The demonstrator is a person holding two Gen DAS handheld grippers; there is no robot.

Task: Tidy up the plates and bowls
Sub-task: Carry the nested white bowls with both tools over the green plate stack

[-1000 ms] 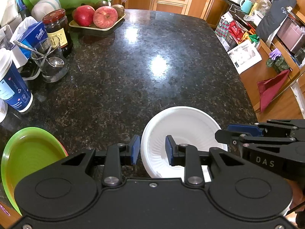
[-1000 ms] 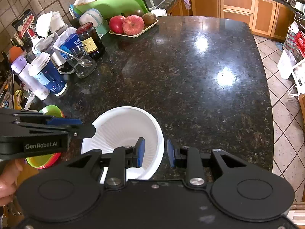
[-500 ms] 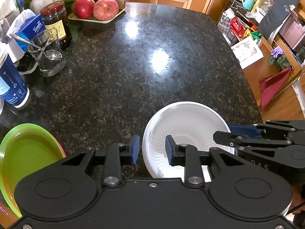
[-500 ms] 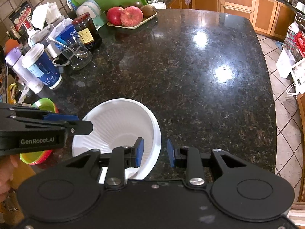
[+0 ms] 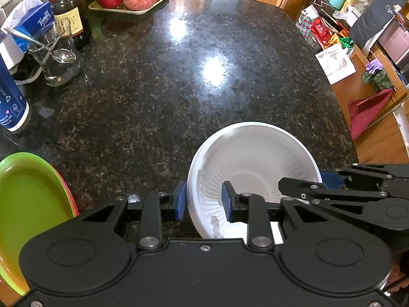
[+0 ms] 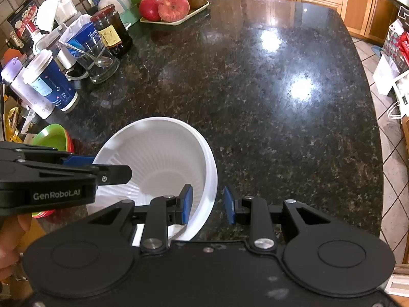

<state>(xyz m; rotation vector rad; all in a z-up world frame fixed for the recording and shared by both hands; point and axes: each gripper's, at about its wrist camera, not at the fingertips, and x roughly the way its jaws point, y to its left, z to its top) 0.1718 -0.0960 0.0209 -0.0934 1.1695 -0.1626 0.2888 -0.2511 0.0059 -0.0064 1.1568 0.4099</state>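
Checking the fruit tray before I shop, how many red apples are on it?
2. Both red apples sit side by side on the fruit tray at the counter's far end: one left, one right, beside a kiwi. More may hide behind them.

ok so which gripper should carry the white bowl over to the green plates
Left. The left hand-held gripper straddles the white bowl's rim nearest the green plates; the right hand-held gripper straddles the far rim.
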